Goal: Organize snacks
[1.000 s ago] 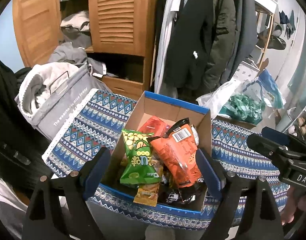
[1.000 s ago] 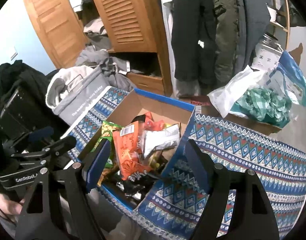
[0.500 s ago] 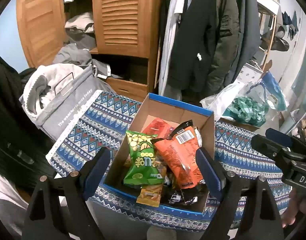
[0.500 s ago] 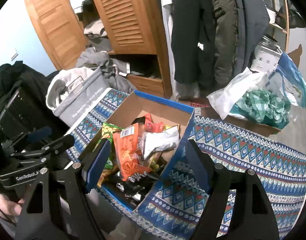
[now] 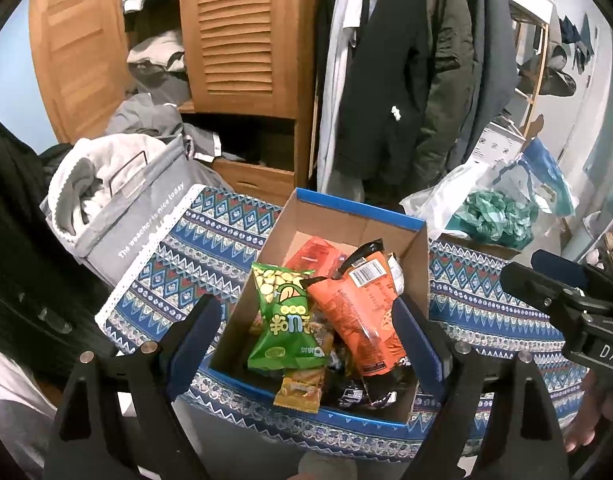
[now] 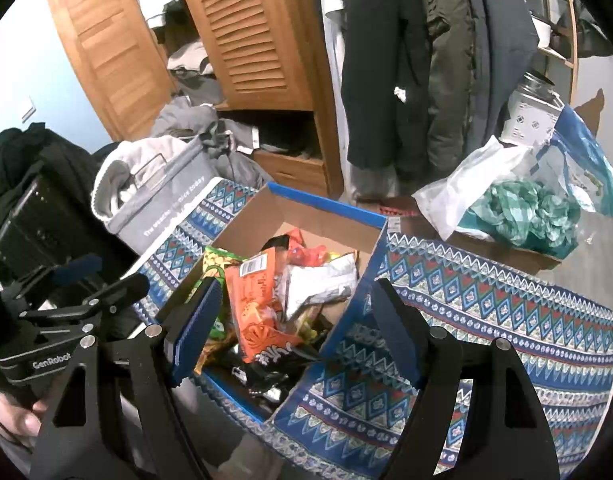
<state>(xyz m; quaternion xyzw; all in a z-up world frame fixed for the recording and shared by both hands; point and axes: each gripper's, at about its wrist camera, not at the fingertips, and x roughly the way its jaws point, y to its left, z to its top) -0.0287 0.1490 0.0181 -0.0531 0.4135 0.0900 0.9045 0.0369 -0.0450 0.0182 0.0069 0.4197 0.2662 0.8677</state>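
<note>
Patterned blue cloth [image 5: 210, 256] under open snack box [image 5: 346, 224].

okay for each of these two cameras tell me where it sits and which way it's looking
Left wrist: on the left gripper, angled down at the snack box; its open fingers, the right gripper and a hand show.
Right wrist: on the right gripper, angled down at the box's right side and patterned cloth; the left gripper shows.
Shared: box, orange packet, wardrobe.
</note>
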